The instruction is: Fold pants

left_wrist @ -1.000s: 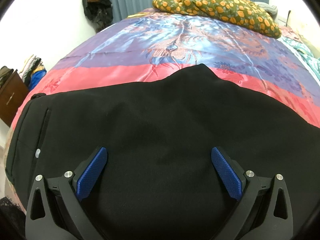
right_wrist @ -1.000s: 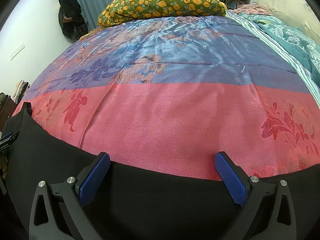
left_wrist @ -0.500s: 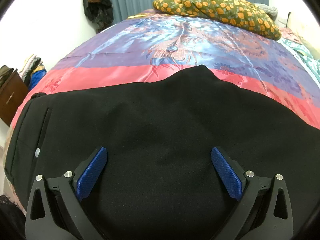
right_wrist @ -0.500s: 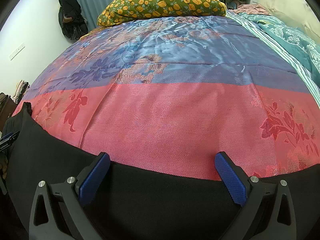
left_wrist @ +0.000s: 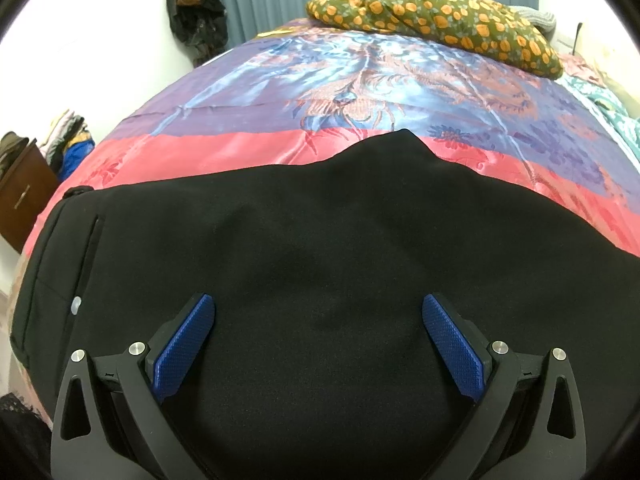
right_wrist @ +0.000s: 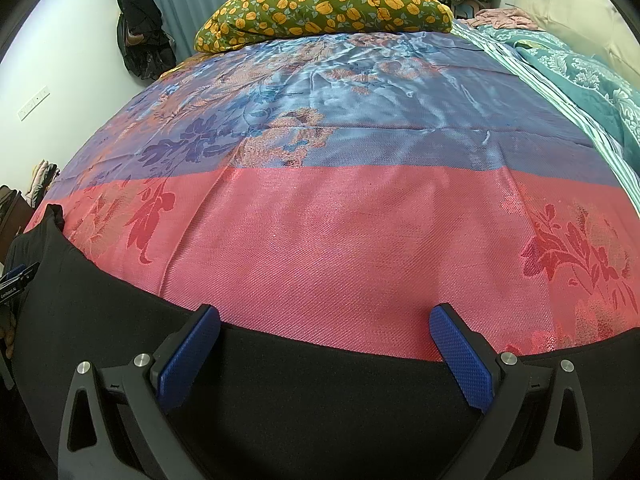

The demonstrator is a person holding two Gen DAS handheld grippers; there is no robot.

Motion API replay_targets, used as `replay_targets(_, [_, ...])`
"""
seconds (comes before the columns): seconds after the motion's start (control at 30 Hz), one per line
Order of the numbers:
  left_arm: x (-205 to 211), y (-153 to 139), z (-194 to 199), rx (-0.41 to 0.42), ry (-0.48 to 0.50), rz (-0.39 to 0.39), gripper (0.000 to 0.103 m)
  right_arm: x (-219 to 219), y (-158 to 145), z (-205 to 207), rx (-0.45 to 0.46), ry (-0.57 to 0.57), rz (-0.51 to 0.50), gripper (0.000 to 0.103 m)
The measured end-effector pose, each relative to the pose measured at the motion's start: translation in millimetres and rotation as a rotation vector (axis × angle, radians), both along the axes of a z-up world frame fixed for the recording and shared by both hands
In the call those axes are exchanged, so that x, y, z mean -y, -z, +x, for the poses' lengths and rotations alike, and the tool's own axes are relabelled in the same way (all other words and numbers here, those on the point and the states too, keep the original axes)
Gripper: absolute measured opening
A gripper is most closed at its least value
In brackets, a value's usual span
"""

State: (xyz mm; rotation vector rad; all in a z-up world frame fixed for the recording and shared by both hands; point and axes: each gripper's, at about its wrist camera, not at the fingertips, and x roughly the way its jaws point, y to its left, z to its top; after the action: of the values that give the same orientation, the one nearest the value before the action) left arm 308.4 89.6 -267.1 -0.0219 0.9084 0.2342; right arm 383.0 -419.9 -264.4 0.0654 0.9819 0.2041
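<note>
1. The black pants [left_wrist: 320,248] lie flat along the near edge of the bed, on the bedspread [right_wrist: 340,248]; we see the waistband and a small button at the left.
2. Our left tool [left_wrist: 319,344] hovers over the seat area with its blue pads spread wide, pinching nothing.
3. Our right tool [right_wrist: 325,354] is likewise spread and empty, poised at the far edge of a leg.
4. Risk: the bedspread looks like slick satin, so we judge the pants may slide when pulled, skewing the fold.
5. Risk: the matte, thick-looking cloth could bunch, and a shallow pinch might catch only the top layer.
6. The crotch point peaks toward the patterned pillow [left_wrist: 432,16].
</note>
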Motion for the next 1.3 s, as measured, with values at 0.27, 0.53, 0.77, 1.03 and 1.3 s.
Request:
replay_targets(0.27, [-0.8,-0.4,-1.7,0.01,-0.002,-0.008,0.103,0.1,0.1,0.0,0.0,0.0,0.0,0.103])
replay_targets(0.53, [-1.3,-1.1,-3.4,0.021,-0.001,-0.018,0.103,0.3,0.2,0.0,0.0,0.0,0.0,0.103])
replay_targets(0.77, [-1.0,-1.1,-5.9,0.031,-0.001,-0.017,0.103,0.4,0.2,-0.5,0.0,0.0,0.0,0.103])
replay_targets(1.03, [-1.9,-1.1,-5.8,0.035,-0.001,-0.022,0.103,1.2,1.6,2.9,0.002,-0.002,-0.001,0.103])
replay_targets(1.3, [-1.9,-1.1,-5.5,0.032,-0.001,-0.021,0.103,54.9,-15.5,1.3,-0.103,-0.032,0.354,0.103])
